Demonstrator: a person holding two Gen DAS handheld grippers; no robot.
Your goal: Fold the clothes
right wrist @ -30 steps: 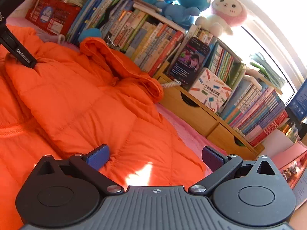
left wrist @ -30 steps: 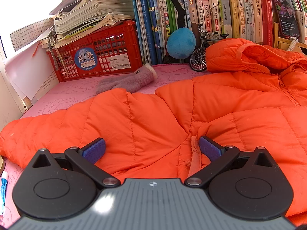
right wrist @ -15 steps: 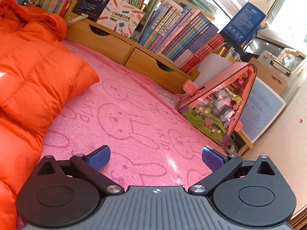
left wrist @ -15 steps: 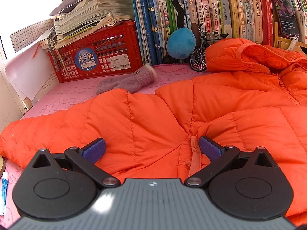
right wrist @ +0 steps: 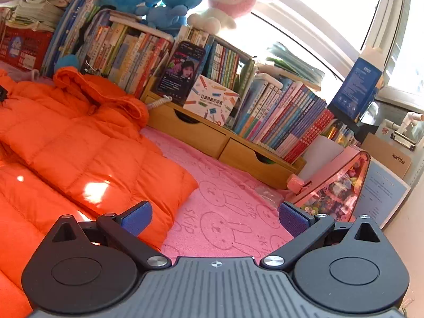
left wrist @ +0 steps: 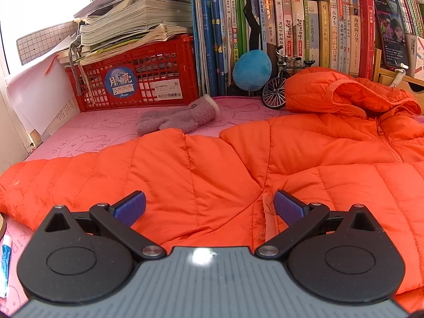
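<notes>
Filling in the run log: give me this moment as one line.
task: fold clothes | jacket: spread flat, unfolded | left tongs: open over jacket | right tongs: open over pink mat, beside sleeve

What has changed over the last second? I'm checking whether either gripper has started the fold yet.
Only the right gripper moved: it swung from above the orange jacket out over the pink mat, then partly back, so the sleeve end now lies by its left finger. It took hold of nothing. The left gripper stayed put over the jacket, jaws open, and the grey glove lies as before.
</notes>
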